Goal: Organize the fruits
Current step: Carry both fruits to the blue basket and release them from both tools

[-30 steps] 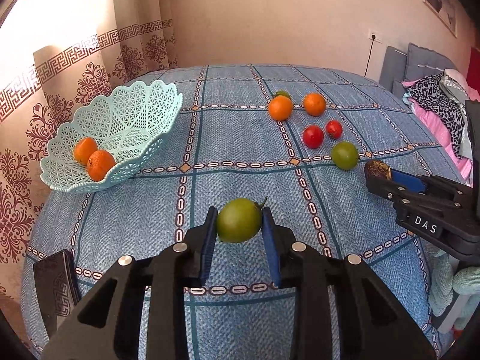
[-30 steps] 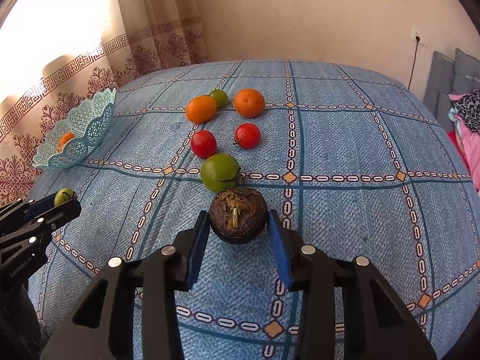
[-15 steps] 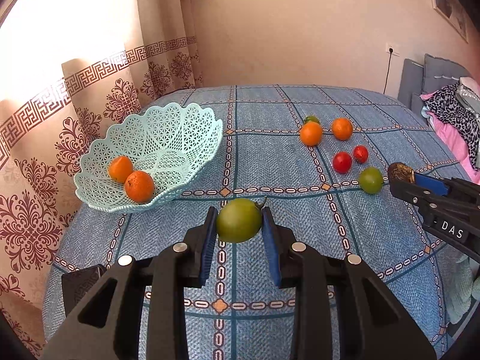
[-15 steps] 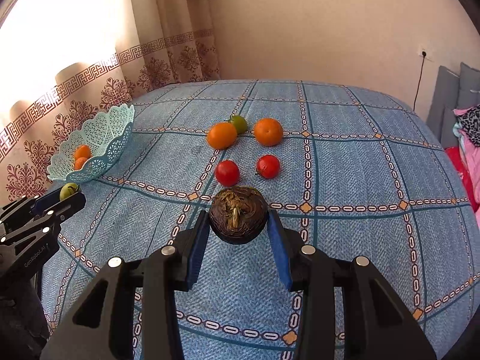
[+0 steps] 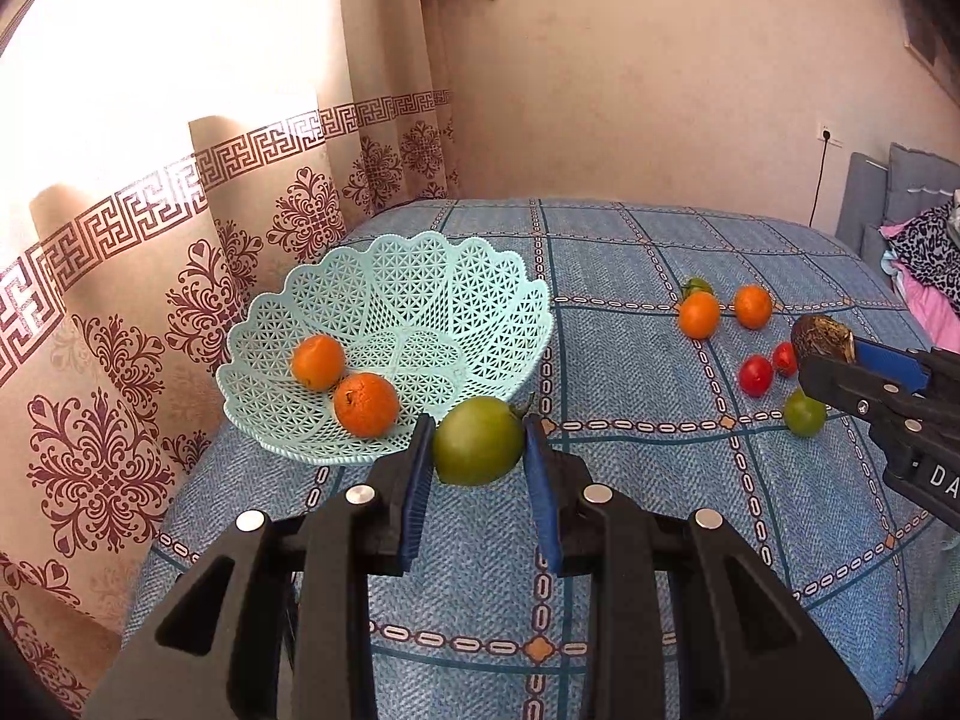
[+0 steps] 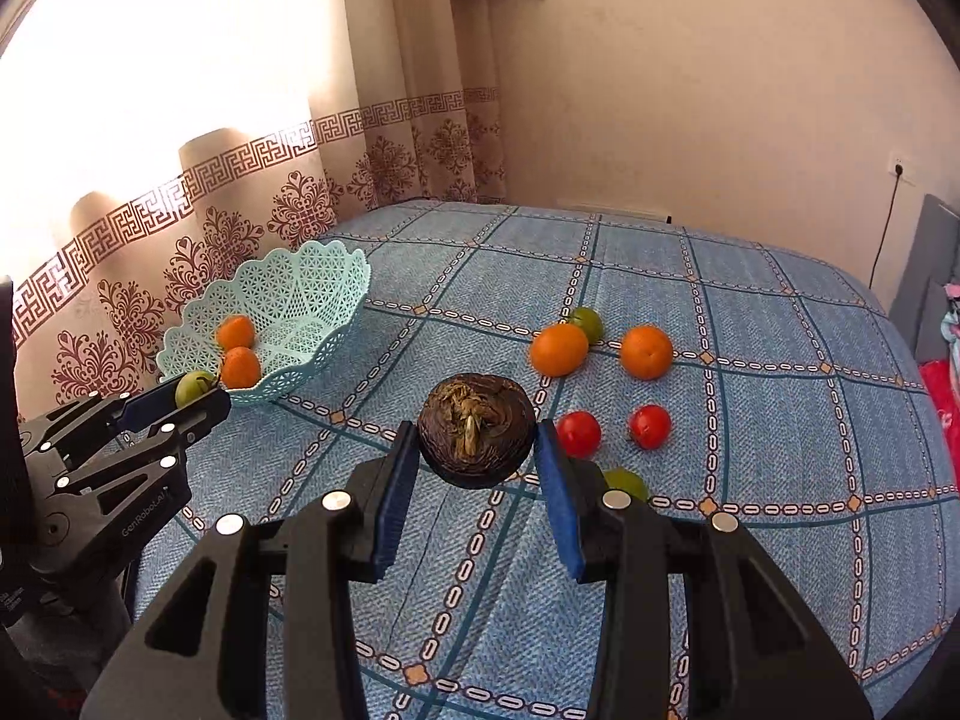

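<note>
We hold our left gripper (image 5: 478, 450) out level above the blue checked tablecloth (image 5: 630, 480), its two blue-padded fingers clamped on a round green tomato (image 5: 478, 440) that sits just in front of the near rim of the pale turquoise lattice plastic basket (image 5: 420, 288). Our right gripper (image 6: 476, 450) reaches forward the same way over the middle of the cloth, its fingers closed around a dark brown, wrinkled round fruit (image 6: 476, 429) with a dry stalk end facing the camera.

Counting the fruit: two oranges lie inside the basket, one (image 5: 318, 362) behind the other (image 5: 366, 404), the pair close together or touching. On the cloth we count two more oranges (image 6: 558, 349) (image 6: 646, 351), two small red tomatoes (image 6: 578, 433) (image 6: 650, 426), and two small green tomatoes, one (image 6: 586, 323) tucked behind the left loose orange, the other (image 5: 804, 413) nearest us.

The left wrist view shows that nearest green tomato whole, lying on the cloth below the right gripper's fingers; in the right wrist view it is mostly hidden behind our right finger, with only a sliver showing. The right wrist view, in turn, shows the left gripper from the side, low at the cloth's left edge, with the green tomato between its tips right beside the basket's outer wall. The left wrist view also takes in a grey headboard (image 5: 900, 192) and pink bedding (image 5: 930, 300) at the far right.
</note>
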`<move>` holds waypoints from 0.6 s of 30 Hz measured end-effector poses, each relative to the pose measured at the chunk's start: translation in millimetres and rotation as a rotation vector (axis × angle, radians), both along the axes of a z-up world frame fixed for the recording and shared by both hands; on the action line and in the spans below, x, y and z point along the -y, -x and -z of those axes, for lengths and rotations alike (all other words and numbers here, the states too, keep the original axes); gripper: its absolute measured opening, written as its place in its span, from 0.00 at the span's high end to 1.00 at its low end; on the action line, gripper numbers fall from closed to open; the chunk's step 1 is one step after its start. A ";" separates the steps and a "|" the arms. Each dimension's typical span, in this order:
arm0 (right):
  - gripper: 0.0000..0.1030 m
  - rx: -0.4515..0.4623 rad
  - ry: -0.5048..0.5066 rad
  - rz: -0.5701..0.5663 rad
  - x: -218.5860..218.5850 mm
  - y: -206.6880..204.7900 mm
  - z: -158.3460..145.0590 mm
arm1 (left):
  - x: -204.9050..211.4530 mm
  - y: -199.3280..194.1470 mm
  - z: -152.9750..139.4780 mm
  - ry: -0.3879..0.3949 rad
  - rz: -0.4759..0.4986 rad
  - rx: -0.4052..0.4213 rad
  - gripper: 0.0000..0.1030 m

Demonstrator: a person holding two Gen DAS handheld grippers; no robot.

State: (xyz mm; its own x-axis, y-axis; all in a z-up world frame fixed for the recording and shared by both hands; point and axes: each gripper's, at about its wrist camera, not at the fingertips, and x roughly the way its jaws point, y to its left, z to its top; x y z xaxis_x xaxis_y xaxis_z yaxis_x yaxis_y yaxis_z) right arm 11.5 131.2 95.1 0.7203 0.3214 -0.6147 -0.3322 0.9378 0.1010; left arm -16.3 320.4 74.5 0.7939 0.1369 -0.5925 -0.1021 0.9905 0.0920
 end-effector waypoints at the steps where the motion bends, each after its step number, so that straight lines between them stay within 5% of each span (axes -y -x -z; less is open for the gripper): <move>1: 0.61 0.002 -0.002 -0.008 -4.4 -0.4 -1.4 | -3.1 -0.7 -0.3 0.001 -0.007 0.001 0.71; 18: 0.61 0.029 -0.001 -0.115 -80.5 -32.4 -16.1 | -63.1 -26.2 -13.7 0.028 -0.129 0.043 0.70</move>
